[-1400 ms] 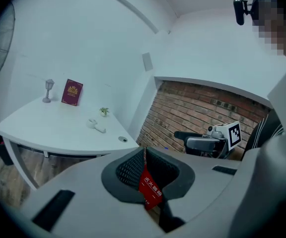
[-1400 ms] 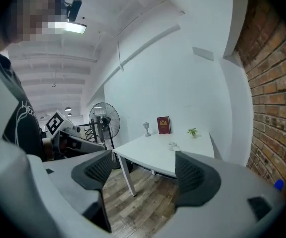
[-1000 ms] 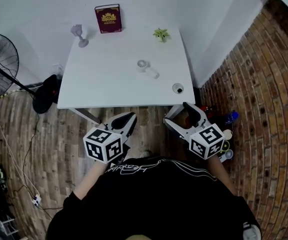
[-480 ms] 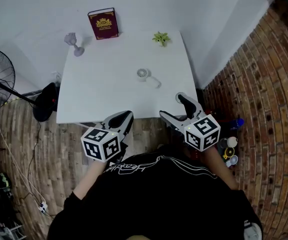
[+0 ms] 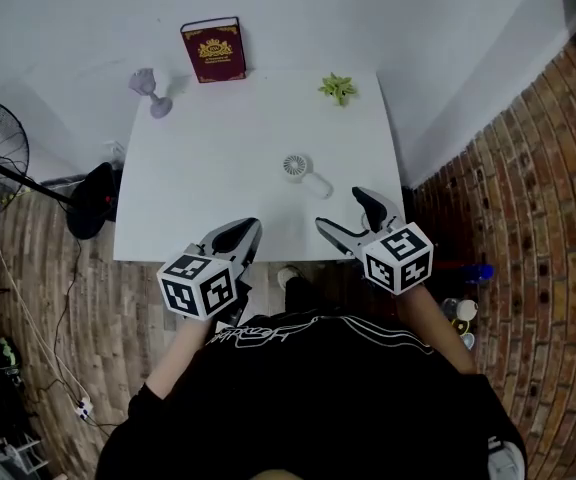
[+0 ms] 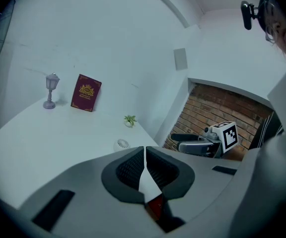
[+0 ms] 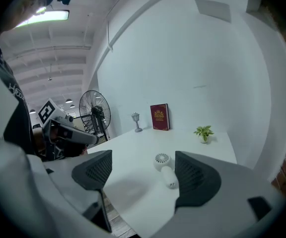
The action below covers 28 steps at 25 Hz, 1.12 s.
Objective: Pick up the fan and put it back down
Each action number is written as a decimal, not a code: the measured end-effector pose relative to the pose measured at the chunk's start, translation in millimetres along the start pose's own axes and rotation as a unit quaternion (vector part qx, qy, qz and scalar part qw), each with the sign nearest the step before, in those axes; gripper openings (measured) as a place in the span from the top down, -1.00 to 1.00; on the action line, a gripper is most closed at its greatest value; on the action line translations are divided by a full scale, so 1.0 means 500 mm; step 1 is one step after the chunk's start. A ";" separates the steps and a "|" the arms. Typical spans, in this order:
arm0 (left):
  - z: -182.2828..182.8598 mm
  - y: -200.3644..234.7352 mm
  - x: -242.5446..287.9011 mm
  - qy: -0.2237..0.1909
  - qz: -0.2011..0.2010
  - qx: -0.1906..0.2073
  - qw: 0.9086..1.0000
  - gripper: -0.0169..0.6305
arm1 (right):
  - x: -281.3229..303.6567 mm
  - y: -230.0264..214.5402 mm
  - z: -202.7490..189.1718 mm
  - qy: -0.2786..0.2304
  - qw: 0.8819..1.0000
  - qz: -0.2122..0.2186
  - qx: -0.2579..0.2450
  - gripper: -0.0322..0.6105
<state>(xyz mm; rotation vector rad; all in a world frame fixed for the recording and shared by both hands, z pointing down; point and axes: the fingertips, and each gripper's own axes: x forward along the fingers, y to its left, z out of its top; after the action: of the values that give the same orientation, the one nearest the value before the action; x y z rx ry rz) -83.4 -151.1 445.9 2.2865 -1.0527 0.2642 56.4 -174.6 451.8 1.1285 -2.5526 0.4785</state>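
Near the middle of the white surface [image 5: 168,198] lies the small handheld fan [image 5: 303,171], handle pointing toward the right tool [image 5: 343,211]. It looks light, made of hard and likely slick plastic, and is best taken across the handle. That tool hovers at the near edge, jaws wide and empty. Only the left gripper view shows the left tool [image 5: 236,236] pressed shut on nothing.

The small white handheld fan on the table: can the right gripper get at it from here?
Probably yes. The right gripper is open, its fingers apart and aimed at the handheld fan, with only bare table between gripper and fan.
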 end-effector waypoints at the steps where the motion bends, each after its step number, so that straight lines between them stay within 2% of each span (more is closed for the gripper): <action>1: 0.008 0.013 0.006 0.001 0.004 -0.002 1.000 0.83 | 0.016 -0.009 0.000 0.006 1.000 0.002 0.000 -0.29; 14: 0.056 0.129 0.059 0.012 0.034 -0.028 0.999 0.83 | 0.194 -0.101 -0.063 0.088 0.996 0.021 0.004 -0.29; 28: 0.061 0.178 0.086 0.012 0.044 -0.043 0.998 0.83 | 0.298 -0.135 -0.159 0.178 0.982 0.040 -0.039 -0.25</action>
<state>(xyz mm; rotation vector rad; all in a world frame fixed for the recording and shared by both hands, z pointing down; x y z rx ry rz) -123.0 -241.0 477.9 2.1584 -1.1310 0.2752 23.0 -280.8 595.3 0.8289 -2.2874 0.5414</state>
